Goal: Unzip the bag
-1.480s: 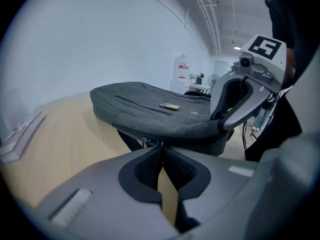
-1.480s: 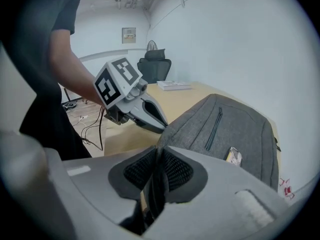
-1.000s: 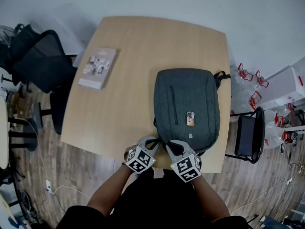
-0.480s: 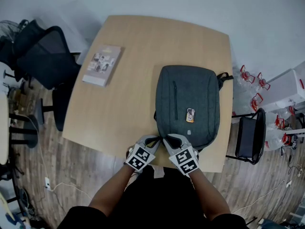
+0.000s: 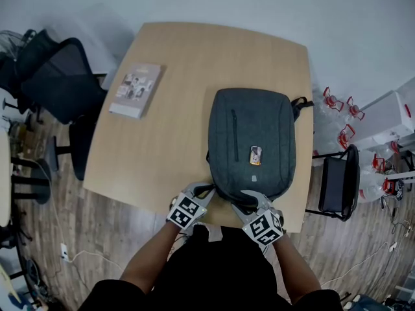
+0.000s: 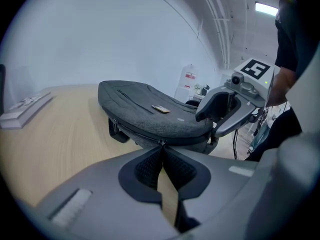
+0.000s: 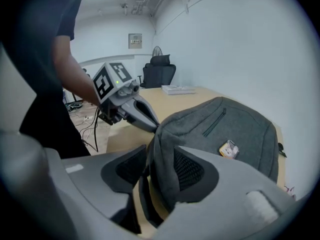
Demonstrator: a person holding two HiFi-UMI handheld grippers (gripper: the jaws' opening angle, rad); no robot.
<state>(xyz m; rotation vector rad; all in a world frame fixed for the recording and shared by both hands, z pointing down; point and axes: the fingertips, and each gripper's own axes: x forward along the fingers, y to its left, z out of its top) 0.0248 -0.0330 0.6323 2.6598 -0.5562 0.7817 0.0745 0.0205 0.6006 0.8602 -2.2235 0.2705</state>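
Bag (image 5: 253, 144) lies flat on the table (image 5: 181, 76), at its near right edge.

Risk: the right gripper (image 5: 249, 198) jaws are opening, with the bag's near fabric fold between them but not pinched. Unbraced, the bag may slide toward the edge under a tug instead of the zip running.

Left gripper (image 5: 206, 190) jaws together, tips at the zip seam (image 6: 160, 143); whether they pinch the pull, can't tell.

Both forearms low, grippers angled inward at the bag's near end.
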